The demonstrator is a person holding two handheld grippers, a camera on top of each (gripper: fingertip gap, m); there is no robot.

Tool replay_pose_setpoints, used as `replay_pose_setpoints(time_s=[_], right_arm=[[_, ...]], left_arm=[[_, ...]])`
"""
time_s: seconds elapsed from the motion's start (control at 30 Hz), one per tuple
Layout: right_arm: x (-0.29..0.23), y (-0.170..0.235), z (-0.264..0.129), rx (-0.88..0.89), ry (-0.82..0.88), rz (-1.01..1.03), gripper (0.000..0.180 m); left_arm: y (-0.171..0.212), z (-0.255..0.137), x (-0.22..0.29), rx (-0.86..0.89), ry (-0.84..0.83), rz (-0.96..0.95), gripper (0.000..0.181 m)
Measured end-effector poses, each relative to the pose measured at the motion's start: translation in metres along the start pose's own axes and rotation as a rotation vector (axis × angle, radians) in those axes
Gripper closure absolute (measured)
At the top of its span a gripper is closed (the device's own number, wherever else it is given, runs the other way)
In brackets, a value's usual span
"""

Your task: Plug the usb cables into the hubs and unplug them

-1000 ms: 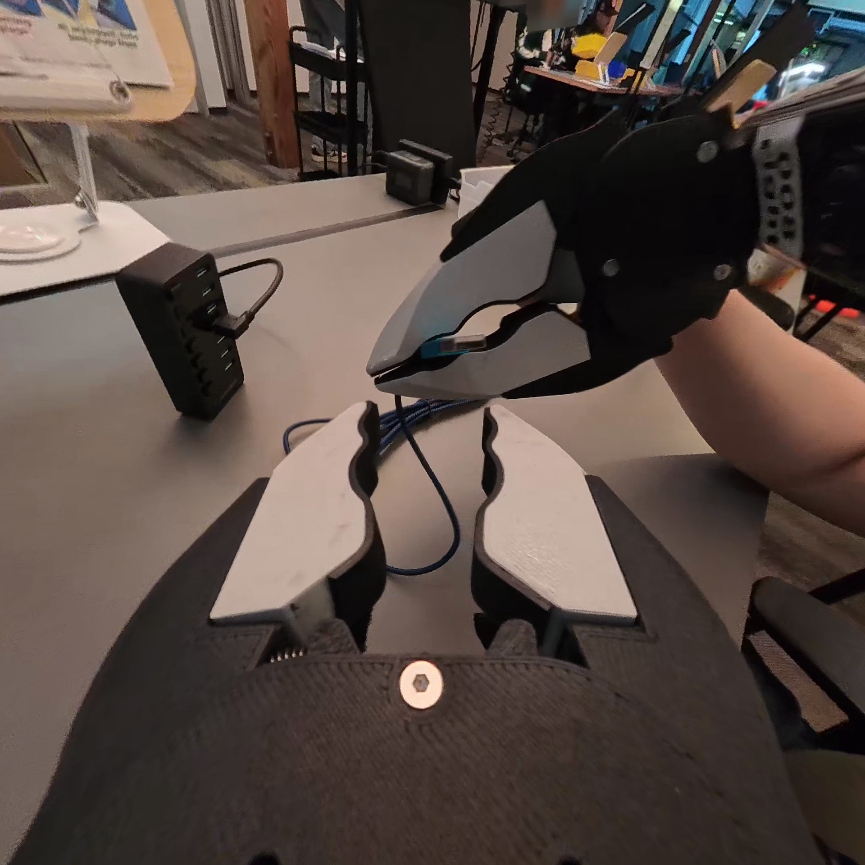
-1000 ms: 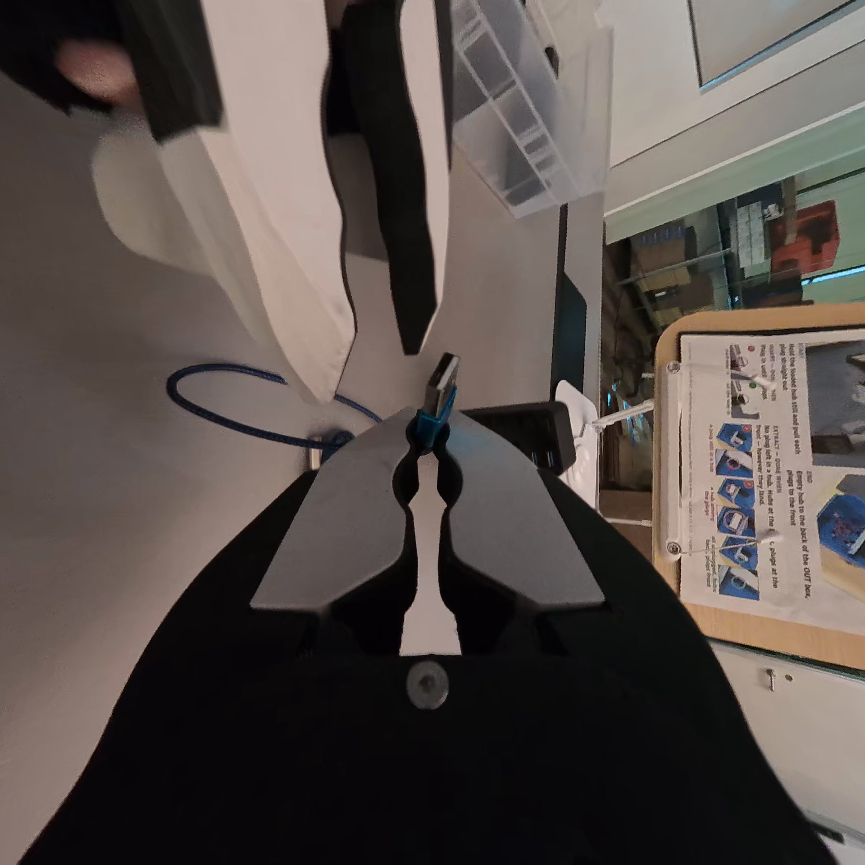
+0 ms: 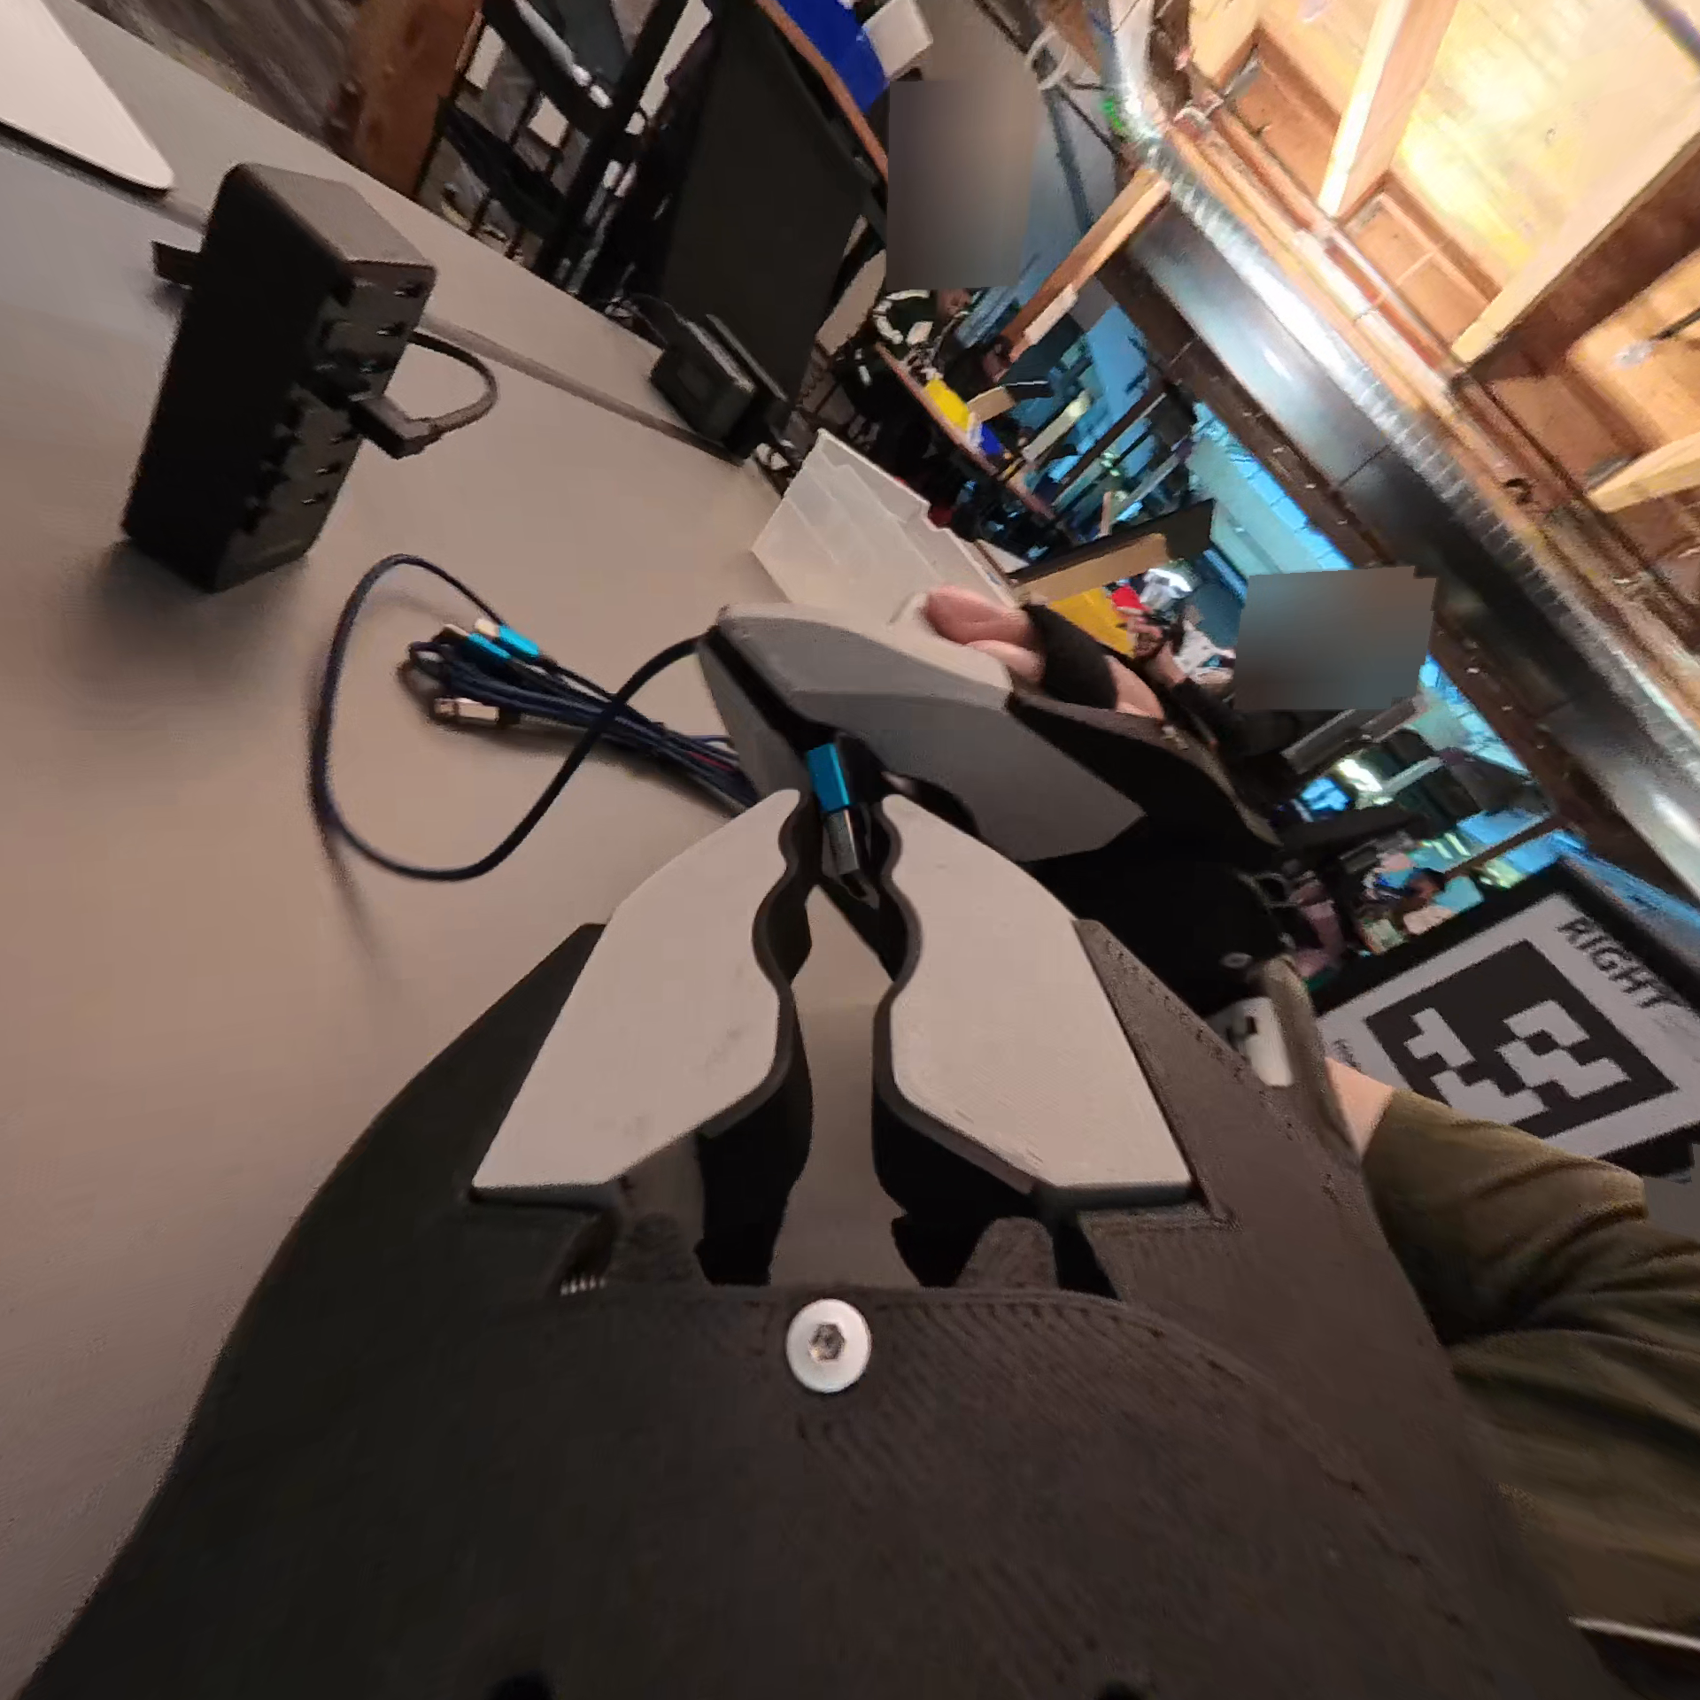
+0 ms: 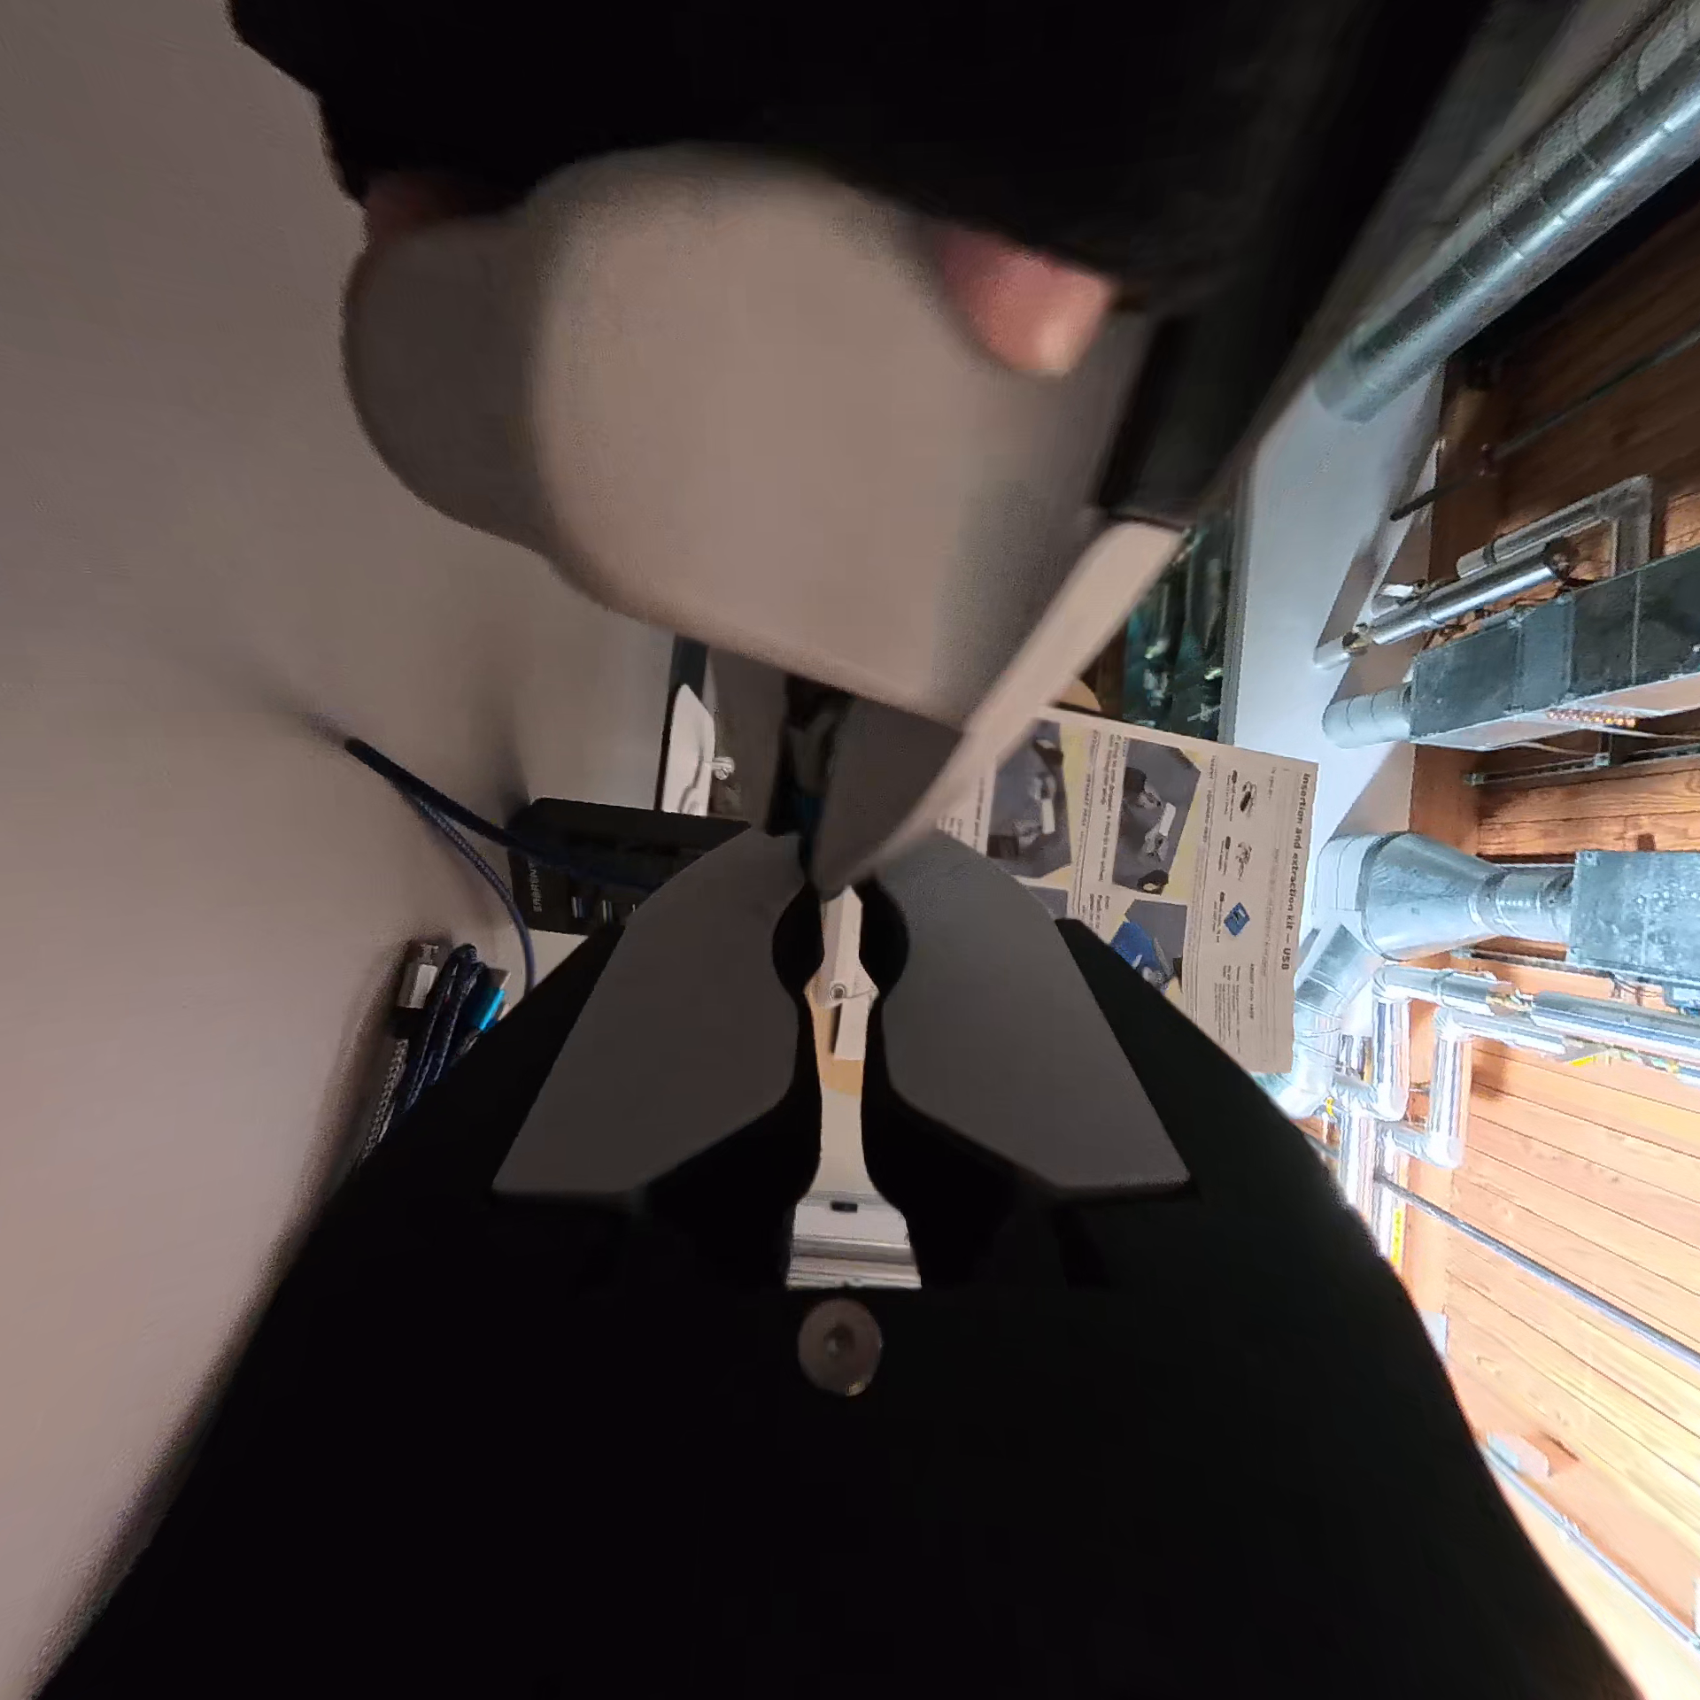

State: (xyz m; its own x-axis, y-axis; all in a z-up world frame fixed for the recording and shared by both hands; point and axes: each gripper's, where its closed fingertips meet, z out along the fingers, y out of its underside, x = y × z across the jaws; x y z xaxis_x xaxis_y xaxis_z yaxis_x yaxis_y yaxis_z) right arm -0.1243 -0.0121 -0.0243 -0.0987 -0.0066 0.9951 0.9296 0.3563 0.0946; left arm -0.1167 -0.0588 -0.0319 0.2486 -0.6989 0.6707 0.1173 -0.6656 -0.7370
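USB plug (image 3: 832, 809) with a blue collar and a metal end sits in the air above the grey table (image 3: 184, 920), between the tips of both tools. The right gripper (image 3: 809, 736), seen from the left wrist view, reaches in from the right with its grey fingers pressed on the blue collar, the metal end pointing down toward the camera. The left gripper (image 3: 839, 832) has its jaws narrowed around that metal end; whether they touch it I cannot tell. A dark blue cable (image 3: 442, 828) runs from the plug in a loop over the table.

In the right wrist view the right gripper (image 4: 832, 888) has its jaws nearly together, and the left tool's blurred grey finger (image 4: 736, 442) covers the tips, hiding the plug.

On the table lies a bundle of blue cables (image 3: 552, 699) with loose plugs. Beyond it a black USB hub (image 3: 267, 368) stands upright, with one black cable (image 3: 432, 405) plugged into its front.
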Motion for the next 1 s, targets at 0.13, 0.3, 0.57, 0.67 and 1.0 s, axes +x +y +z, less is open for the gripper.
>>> replay_pose_setpoints(time_s=[0.13, 0.3, 0.57, 0.67, 1.0], right_arm=[[0.002, 0.001, 0.0, -0.006, 0.024, -0.022, 0.177], [-0.003, -0.005, -0.001, 0.099, -0.071, 0.118, 0.172], [0.026, -0.021, -0.054, 0.607, -0.497, 0.653, 0.152], [0.057, -0.025, -0.085, 0.861, -0.637, 0.912, 0.156], [0.027, -0.038, -0.037, 0.703, -0.738, 1.301, 0.152]], left_arm=[[-0.007, -0.005, -0.004, 0.049, 0.026, -0.018, 0.176], [-0.01, -0.015, -0.01, -0.006, 0.047, 0.037, 0.176], [-0.013, -0.035, 0.017, -0.164, 0.263, 0.024, 0.176], [-0.022, -0.035, 0.024, -0.188, 0.224, 0.111, 0.176], [-0.05, -0.029, 0.072, -0.16, 0.279, 0.213, 0.176]])
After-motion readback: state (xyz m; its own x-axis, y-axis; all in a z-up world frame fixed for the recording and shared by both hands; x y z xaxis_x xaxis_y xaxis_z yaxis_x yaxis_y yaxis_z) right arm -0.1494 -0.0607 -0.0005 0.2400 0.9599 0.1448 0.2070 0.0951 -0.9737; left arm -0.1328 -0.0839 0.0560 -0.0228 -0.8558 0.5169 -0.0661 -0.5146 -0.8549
